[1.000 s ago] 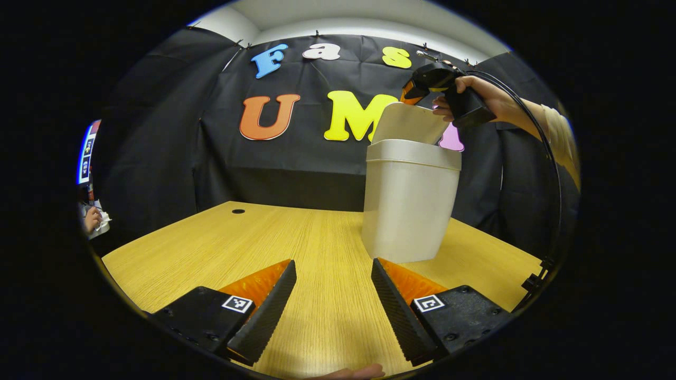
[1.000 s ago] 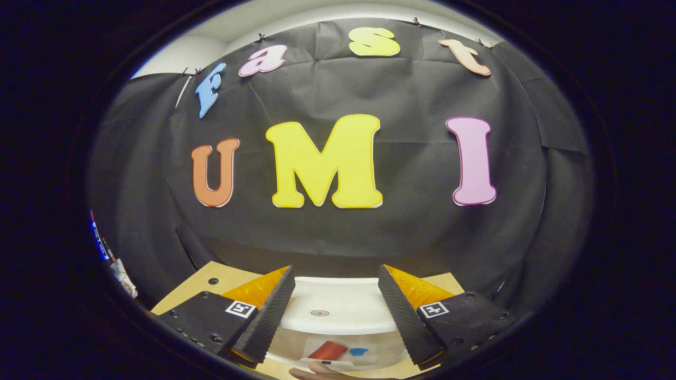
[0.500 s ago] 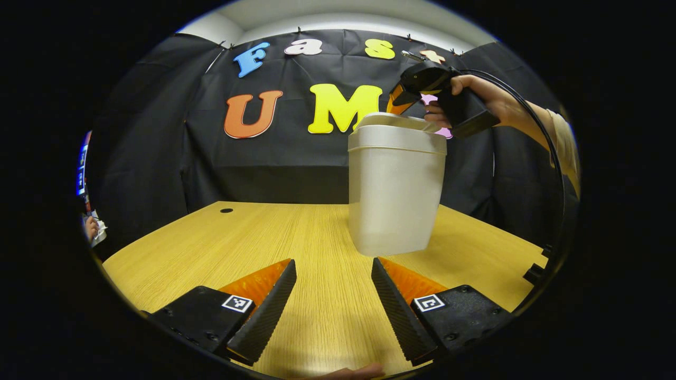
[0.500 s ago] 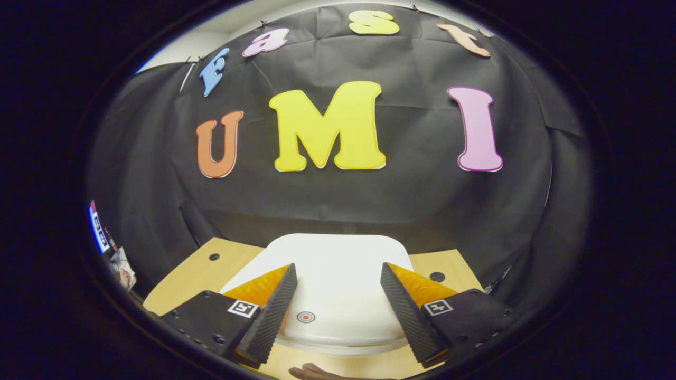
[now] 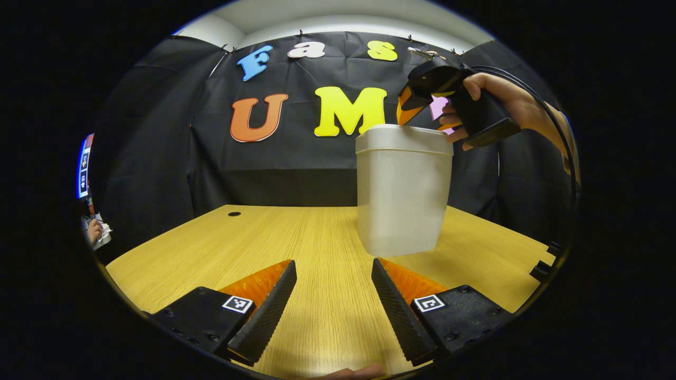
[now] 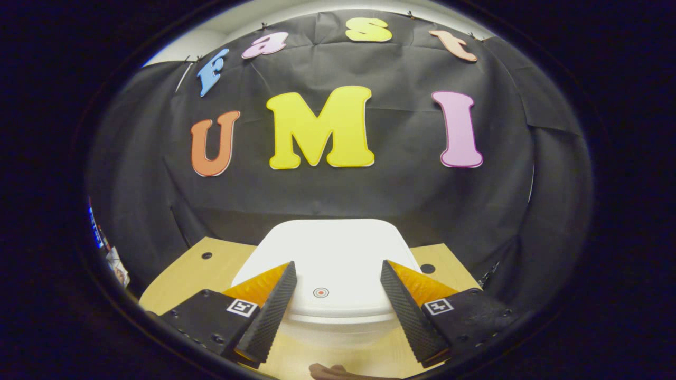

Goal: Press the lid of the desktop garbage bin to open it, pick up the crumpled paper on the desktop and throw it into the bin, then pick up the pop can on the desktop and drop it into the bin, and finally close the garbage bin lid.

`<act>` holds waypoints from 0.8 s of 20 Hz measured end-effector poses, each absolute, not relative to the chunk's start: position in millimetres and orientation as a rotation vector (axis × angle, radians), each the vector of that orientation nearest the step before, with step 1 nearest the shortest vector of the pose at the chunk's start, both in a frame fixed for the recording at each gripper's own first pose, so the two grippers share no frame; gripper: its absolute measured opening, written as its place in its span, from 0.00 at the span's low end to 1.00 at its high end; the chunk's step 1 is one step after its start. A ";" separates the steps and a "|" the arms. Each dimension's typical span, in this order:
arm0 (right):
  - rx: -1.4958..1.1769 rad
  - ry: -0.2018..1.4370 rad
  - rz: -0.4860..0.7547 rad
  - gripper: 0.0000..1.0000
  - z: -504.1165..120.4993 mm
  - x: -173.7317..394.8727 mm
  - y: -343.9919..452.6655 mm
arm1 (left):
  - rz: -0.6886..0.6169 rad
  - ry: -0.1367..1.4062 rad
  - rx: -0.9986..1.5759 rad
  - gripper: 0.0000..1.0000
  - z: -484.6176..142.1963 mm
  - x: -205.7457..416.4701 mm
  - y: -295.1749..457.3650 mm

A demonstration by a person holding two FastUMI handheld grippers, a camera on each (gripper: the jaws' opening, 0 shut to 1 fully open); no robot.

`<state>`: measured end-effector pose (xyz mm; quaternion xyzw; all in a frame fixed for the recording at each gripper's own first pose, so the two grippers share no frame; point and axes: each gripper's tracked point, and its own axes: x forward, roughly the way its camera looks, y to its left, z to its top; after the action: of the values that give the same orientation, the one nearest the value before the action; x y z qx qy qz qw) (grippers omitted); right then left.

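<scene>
- Lid [image 6: 330,258] is down flat on the bin [image 5: 402,195] now; a second ago it stood tilted up, and the right gripper view looked into the open bin at a red thing and a blue thing inside.
- Half a second ago the lid was already almost shut; since then the right gripper [image 5: 409,108] has lifted a little and hangs just above the bin's back rim in the left gripper view, a hand [image 5: 507,103] wrapped round its handle.
- Right gripper view: its fingers [image 6: 269,311] are spread wide with nothing between them, the lid's small round target mark [image 6: 320,292] sitting in the gap.
- Left gripper [image 5: 332,306] hovers low over the counter [image 5: 222,248], fingers wide apart and gripping nothing, same as before.
- Bin stands upright on the counter, right of centre, just ahead of the left gripper.
- Hard to make out: whether the right fingers touch the lid; the bin's contents are hidden under the closed lid.
- Cut off: a fingertip at the bottom edge of each view; a blurred screen and another hand at the far left edge.
- Count: one bin, one lid, two grippers, two small round holes in the counter top in the right gripper view.
</scene>
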<state>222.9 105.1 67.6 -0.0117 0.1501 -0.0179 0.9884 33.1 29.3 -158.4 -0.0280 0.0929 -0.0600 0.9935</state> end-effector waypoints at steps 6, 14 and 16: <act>-0.027 0.292 -0.018 0.99 64.4 210.5 107.0 | -0.146 0.177 -0.059 0.95 -155.5 31.7 20.8; -0.027 0.313 0.011 0.99 56.2 210.6 105.6 | -0.156 0.196 -0.076 0.95 -162.8 32.2 14.0; -0.034 0.298 0.014 1.00 56.3 212.5 107.1 | -0.163 0.205 -0.076 0.95 -165.3 31.9 10.3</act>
<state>212.5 107.1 56.3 -0.0171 0.1486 0.0069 0.9887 31.9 10.3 -165.3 -0.0378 0.1021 -0.0813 0.9907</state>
